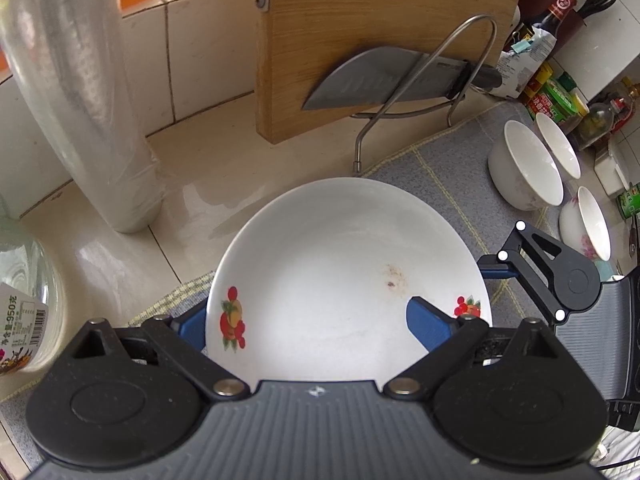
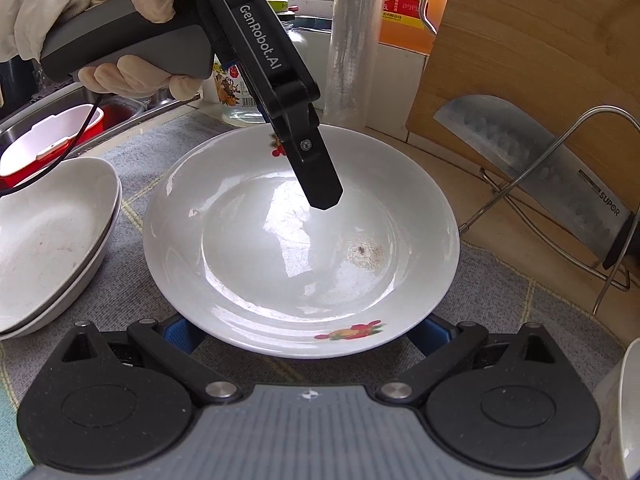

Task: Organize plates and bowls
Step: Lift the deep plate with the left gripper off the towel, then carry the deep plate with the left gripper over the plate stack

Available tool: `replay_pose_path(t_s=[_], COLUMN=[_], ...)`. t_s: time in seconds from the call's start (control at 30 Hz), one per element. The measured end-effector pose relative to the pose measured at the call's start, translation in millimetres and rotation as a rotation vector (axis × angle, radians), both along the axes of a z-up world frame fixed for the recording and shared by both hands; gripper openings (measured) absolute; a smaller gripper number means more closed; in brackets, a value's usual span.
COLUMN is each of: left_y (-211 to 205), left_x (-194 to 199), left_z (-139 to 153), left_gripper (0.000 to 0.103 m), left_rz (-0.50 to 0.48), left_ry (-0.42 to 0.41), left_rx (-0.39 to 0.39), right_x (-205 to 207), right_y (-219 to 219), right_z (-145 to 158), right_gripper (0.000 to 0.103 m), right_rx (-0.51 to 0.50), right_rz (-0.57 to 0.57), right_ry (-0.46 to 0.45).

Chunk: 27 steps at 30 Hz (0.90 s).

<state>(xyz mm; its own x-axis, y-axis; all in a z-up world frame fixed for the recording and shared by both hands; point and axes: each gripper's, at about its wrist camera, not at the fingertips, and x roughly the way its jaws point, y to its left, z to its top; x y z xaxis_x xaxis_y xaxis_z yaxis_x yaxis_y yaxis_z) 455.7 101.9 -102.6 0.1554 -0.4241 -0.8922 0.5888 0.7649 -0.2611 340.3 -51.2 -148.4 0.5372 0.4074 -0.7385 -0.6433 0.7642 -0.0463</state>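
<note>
A white plate (image 1: pixel 320 264) (image 2: pixel 280 248) with fruit decals and a small brown stain lies on the grey mat (image 2: pixel 500 304). My left gripper (image 1: pixel 310 320) is open over the plate's near-left rim. One blue pad (image 1: pixel 428 324) is inside the plate and the other sits outside the rim. In the right wrist view its black finger (image 2: pixel 320 176) hangs over the plate's far side. My right gripper (image 2: pixel 306 334) is open, both blue pads low at the plate's near rim and partly hidden under it. Three white bowls (image 1: pixel 528 168) stand to the right. Two stacked plates (image 2: pixel 52 232) lie at the left.
A wooden cutting board (image 1: pixel 360 20) and a cleaver (image 2: pixel 540 168) lean in a wire rack behind the plate. A roll of cling film (image 1: pixel 88 100), bottles (image 1: pixel 560 8) and an oil jug (image 2: pixel 404 0) crowd the back. A sink with a red-and-white tub (image 2: pixel 52 140) is at the far left.
</note>
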Motion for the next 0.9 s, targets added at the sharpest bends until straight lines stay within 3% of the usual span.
replay_pose_path(t_s=[0.9], left_y=[11.8], left_x=[-67.1], left_z=[38.3], left_gripper=[0.097], left_rz=[0.059], left_ry=[-0.059], left_rx=[-0.005], right_x=[-55.5], right_y=[3.8], right_z=[44.3], right_gripper=[0.103], right_rx=[-0.026], right_rz=[0.062], right_ry=[-0.030])
